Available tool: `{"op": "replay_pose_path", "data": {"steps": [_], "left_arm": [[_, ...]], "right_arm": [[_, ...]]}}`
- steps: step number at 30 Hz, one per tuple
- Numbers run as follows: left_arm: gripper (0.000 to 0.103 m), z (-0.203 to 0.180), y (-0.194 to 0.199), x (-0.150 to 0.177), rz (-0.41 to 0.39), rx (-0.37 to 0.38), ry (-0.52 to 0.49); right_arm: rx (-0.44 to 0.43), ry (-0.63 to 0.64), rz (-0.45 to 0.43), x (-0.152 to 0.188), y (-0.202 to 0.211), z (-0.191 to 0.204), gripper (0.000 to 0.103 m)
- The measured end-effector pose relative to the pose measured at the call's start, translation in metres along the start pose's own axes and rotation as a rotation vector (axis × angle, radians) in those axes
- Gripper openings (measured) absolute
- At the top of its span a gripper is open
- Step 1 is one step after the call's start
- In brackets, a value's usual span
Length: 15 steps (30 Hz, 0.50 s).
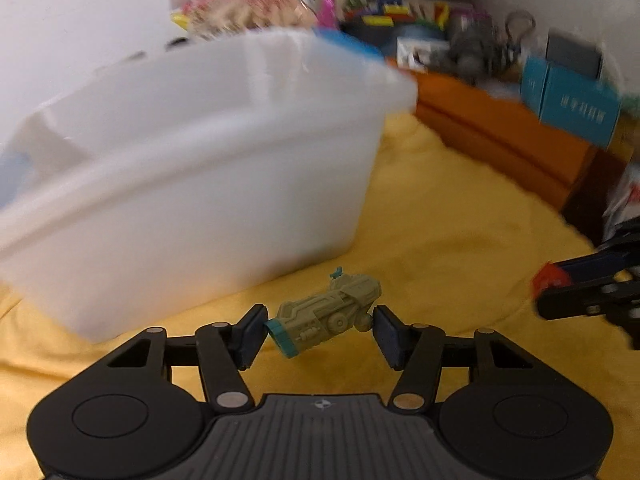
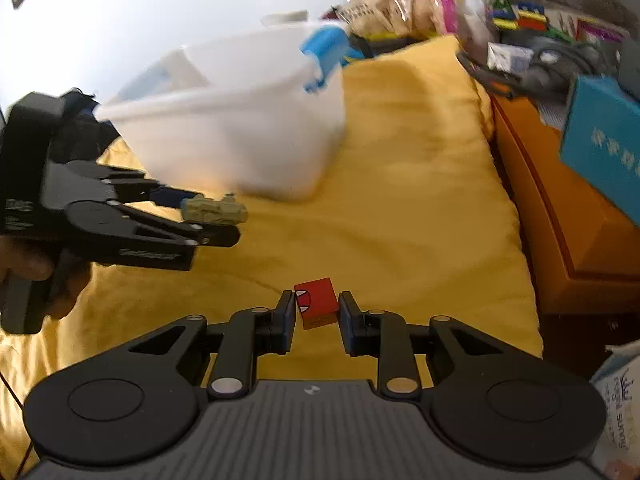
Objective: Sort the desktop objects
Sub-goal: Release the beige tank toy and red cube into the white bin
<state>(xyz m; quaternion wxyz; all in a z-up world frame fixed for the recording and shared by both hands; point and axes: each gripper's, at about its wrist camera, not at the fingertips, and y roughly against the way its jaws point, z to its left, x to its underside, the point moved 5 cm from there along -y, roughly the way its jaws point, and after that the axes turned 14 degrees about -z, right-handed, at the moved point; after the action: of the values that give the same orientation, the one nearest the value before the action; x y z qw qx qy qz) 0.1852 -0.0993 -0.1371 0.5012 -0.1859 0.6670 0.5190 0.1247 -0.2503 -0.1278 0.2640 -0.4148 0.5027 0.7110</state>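
Note:
My left gripper [image 1: 318, 330] is shut on an olive-green toy vehicle [image 1: 326, 314] with a teal end, held above the yellow cloth [image 1: 440, 220] near the white plastic bin [image 1: 192, 184]. In the right wrist view the left gripper [image 2: 208, 216] shows at the left with the toy vehicle [image 2: 214, 210] at its tips. My right gripper [image 2: 317, 314] is shut on a red block [image 2: 318, 304] with a face printed on it. In the left wrist view the right gripper [image 1: 548, 288] shows at the right edge with the red block [image 1: 550, 282].
The white bin [image 2: 240, 136] has a blue clip [image 2: 326, 54] on its rim. An orange wooden ledge [image 2: 560, 216] runs along the right, carrying a teal box [image 2: 604, 144], cables and small items. Snack bags [image 2: 392, 0] and colourful boxes stand at the back.

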Motion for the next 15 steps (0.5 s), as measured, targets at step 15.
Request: {"op": "replay_pose_path", "data": {"steps": [15], "left_arm": [[0.061,0.122,0.07,-0.115,-0.125,-0.268,0.167]], "right_arm": [[-0.112,0.067,-0.187,-0.155,-0.053,0.055,0.026]]}}
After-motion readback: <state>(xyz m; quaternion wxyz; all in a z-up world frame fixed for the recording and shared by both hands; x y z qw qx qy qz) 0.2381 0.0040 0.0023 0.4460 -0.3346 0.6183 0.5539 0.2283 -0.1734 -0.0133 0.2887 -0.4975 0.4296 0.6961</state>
